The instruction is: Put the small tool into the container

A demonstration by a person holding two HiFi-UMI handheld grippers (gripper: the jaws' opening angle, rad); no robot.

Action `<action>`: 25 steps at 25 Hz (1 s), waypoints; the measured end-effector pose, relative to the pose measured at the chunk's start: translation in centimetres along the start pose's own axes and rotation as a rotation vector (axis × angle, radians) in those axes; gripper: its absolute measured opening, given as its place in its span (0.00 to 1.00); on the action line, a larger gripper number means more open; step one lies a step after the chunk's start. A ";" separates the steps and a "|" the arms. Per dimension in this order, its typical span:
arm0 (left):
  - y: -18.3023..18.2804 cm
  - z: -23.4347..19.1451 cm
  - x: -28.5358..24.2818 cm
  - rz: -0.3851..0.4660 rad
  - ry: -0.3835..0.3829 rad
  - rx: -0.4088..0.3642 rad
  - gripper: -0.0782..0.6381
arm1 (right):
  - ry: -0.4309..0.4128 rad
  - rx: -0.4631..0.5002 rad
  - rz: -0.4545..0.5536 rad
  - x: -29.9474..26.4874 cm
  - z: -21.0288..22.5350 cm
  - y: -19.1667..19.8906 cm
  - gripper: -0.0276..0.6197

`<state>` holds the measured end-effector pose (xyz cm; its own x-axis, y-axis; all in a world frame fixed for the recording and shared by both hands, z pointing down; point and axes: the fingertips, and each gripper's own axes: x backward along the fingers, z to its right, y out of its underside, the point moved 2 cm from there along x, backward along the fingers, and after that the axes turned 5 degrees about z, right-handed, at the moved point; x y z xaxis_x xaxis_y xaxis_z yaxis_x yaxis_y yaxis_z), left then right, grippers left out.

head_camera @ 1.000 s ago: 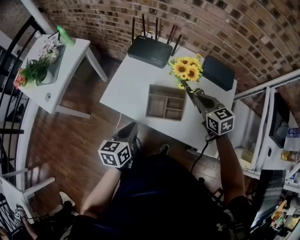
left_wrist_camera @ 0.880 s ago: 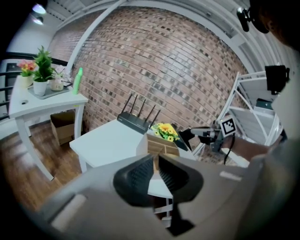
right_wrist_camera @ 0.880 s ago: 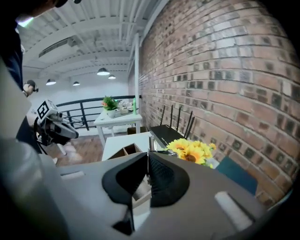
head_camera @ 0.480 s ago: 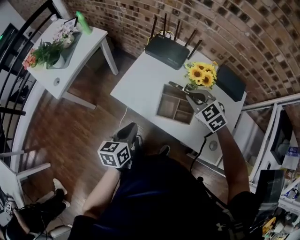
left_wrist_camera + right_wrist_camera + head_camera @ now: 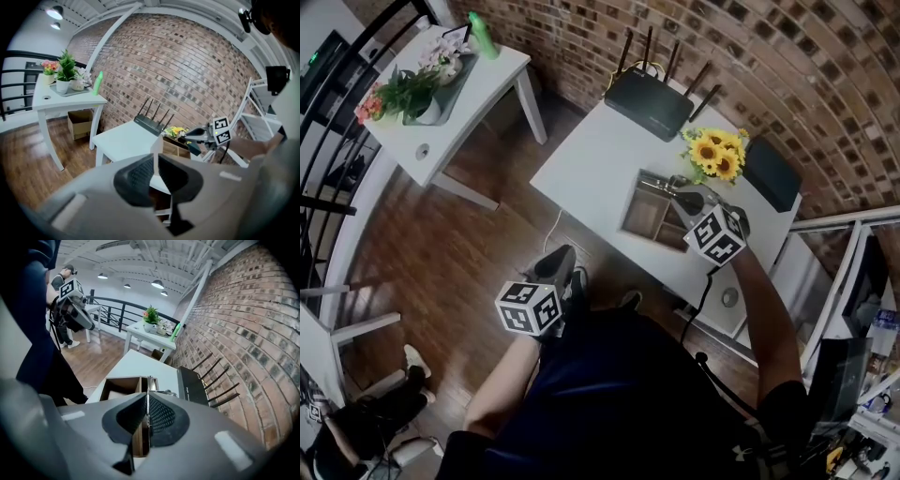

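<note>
Small tool [image 5: 149,381], clenched in right hand-held gripper [image 5: 146,398], hangs above the container [image 5: 119,378] rim.

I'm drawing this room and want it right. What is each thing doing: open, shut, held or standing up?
small tool: held over the box, not in it yet
right gripper: shut on the small tool
left gripper: shut, holding nothing
box: open on top
router: antennas sticking up
green bottle: standing upright
</note>
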<state>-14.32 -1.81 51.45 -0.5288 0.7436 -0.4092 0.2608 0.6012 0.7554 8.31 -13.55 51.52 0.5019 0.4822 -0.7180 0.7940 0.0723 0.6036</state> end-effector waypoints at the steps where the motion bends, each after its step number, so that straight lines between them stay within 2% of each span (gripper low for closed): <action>1: 0.0 0.0 0.0 0.001 -0.002 0.002 0.15 | -0.001 -0.007 0.004 0.0 0.0 0.1 0.07; 11: -0.2 0.2 -0.1 0.001 0.001 0.013 0.15 | -0.015 -0.034 0.009 -1.0 -0.3 1.3 0.07; 25: 0.5 0.0 0.1 -0.022 -0.012 0.022 0.14 | -0.059 -0.050 -0.039 -3.0 -1.0 2.6 0.07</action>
<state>-14.27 -1.42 51.76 -0.5248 0.7334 -0.4321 0.2672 0.6239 0.7344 8.55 -13.93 55.58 0.4917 0.4262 -0.7593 0.7959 0.1338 0.5905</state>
